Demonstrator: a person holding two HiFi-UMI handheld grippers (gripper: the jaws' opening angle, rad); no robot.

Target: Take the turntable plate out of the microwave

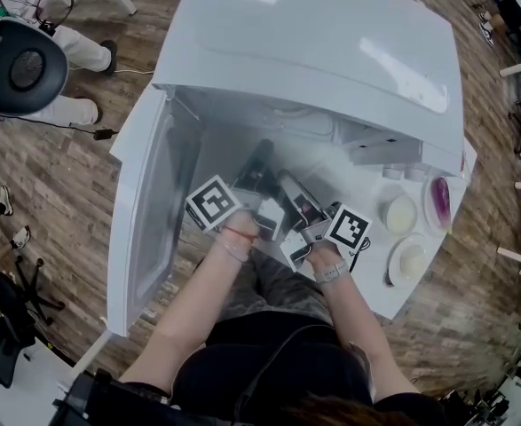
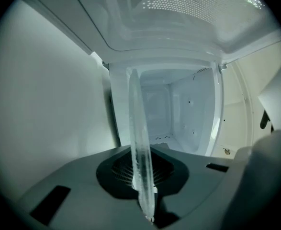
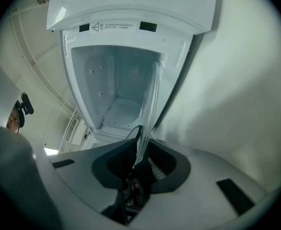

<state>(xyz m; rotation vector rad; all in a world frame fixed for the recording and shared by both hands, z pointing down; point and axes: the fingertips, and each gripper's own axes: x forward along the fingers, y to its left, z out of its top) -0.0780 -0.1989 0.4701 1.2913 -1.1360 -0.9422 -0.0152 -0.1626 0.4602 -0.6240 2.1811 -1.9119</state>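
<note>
The clear glass turntable plate (image 2: pixel 138 143) stands on edge in front of the open microwave cavity (image 2: pixel 178 114). In the left gripper view its rim runs down between the jaws, and my left gripper (image 2: pixel 147 195) is shut on it. In the right gripper view the same plate (image 3: pixel 150 109) rises out of my right gripper (image 3: pixel 138 176). There its rim lies between the jaws with a dark gap beside it, so the jaws stand open. In the head view both grippers, left (image 1: pixel 260 162) and right (image 1: pixel 288 186), reach side by side into the microwave (image 1: pixel 331 51); the glass is hard to make out there.
The microwave door (image 1: pixel 149 211) hangs open at the left. Two white round dishes (image 1: pixel 400 213) (image 1: pixel 409 260) and a purple one (image 1: pixel 439 201) sit on the white table to the right. A black chair (image 1: pixel 16 65) stands on the wooden floor at the far left.
</note>
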